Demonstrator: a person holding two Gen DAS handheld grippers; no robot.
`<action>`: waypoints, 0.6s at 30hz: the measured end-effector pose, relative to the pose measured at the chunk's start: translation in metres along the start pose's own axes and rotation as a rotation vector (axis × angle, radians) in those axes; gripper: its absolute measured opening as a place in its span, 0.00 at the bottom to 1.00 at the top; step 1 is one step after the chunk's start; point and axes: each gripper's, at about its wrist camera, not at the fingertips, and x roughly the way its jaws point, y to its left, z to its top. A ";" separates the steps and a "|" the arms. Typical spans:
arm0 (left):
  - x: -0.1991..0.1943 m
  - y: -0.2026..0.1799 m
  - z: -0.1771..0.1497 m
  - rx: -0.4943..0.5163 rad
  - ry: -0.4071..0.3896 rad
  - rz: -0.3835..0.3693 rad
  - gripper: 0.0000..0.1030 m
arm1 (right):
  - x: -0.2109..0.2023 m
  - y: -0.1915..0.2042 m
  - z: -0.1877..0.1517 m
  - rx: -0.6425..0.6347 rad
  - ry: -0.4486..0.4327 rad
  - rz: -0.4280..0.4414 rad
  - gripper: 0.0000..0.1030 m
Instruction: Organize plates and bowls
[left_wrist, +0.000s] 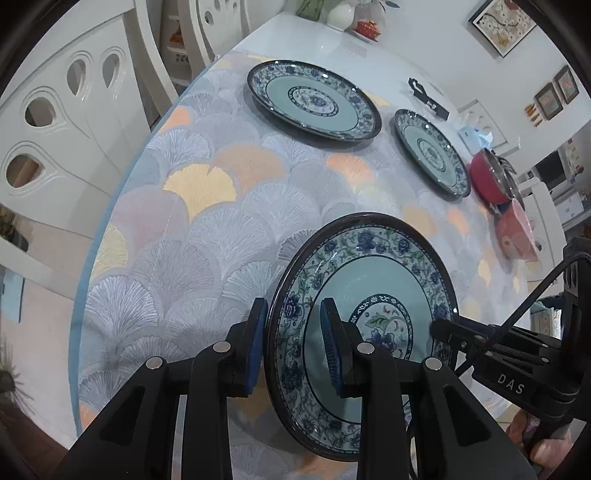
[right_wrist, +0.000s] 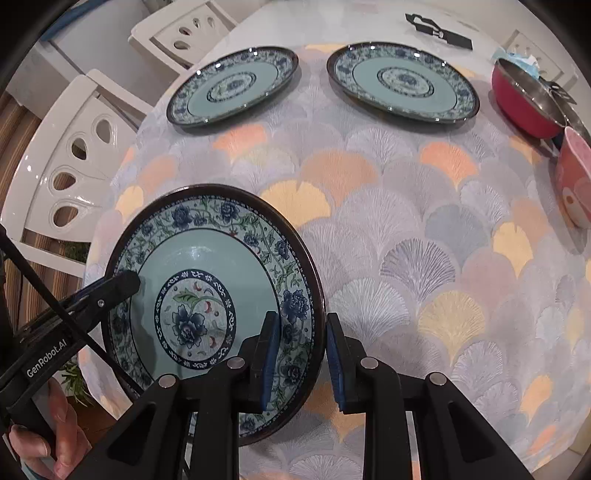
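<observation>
Currently held plate (left_wrist: 373, 280) tilted above near edge of desk (left_wrist: 207, 229), over fan-patterned cloth. Left hand-held gripper (left_wrist: 295, 343) clamped on plate's left rim; right hand-held gripper (right_wrist: 301, 360) clamped on opposite rim. Toward far edge: two matching plates, left plate (right_wrist: 236, 83) and right plate (right_wrist: 402, 81), flat, apart. Along right edge: red pan (right_wrist: 524, 99) with lid, pink bowl (right_wrist: 576, 177) just beside it. Black tool (right_wrist: 437, 33) near far edge. White chairs (right_wrist: 70, 158) at left edge. Cloth between held plate and flat plates unobstructed.

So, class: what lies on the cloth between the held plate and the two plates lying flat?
Only bare patterned tablecloth, in both views, between held plate and flat plates.
</observation>
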 end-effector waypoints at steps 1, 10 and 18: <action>0.000 0.000 0.000 0.001 -0.001 0.003 0.25 | 0.002 0.000 0.000 0.000 0.005 0.000 0.24; 0.006 0.006 0.005 -0.010 0.006 0.002 0.25 | 0.008 -0.005 -0.005 0.009 0.039 0.007 0.24; -0.015 0.015 0.020 -0.031 -0.070 0.039 0.26 | -0.013 -0.025 0.009 0.081 -0.004 0.026 0.24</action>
